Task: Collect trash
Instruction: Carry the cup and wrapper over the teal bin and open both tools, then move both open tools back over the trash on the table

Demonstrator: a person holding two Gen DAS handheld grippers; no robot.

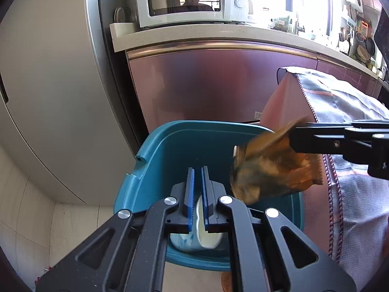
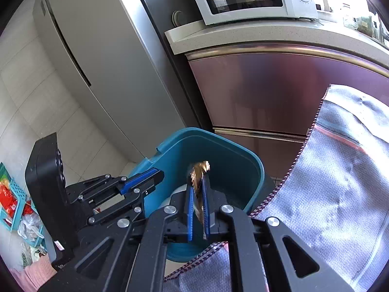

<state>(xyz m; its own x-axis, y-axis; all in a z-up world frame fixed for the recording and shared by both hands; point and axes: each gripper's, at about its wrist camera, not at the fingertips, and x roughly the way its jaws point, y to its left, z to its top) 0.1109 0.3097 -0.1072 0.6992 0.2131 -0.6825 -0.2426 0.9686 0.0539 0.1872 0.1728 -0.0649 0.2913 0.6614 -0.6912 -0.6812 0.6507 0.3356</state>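
Note:
A teal bin [image 1: 145,150] [image 2: 243,150] stands on the floor below both grippers. My left gripper [image 1: 197,170] [image 2: 155,172] hangs over its mouth, its blue pads nearly together and nothing between the tips. A white paper cup [image 1: 187,241] with blue print shows inside the bin, beneath the finger bases. My right gripper [image 2: 197,174] [image 1: 291,133] reaches over the bin from the right. A brown-gold snack wrapper [image 2: 200,168] [image 1: 267,168] stands loosely between its parted pads and looks blurred in the left wrist view.
A grey cloth with a stitched edge [image 1: 352,112] [image 2: 340,182] drapes over a surface right of the bin. A silver fridge [image 1: 48,97] stands left and a maroon cabinet [image 1: 218,85] behind, with a microwave [image 1: 189,0] on the counter. A teal basket [image 2: 12,194] sits on the floor.

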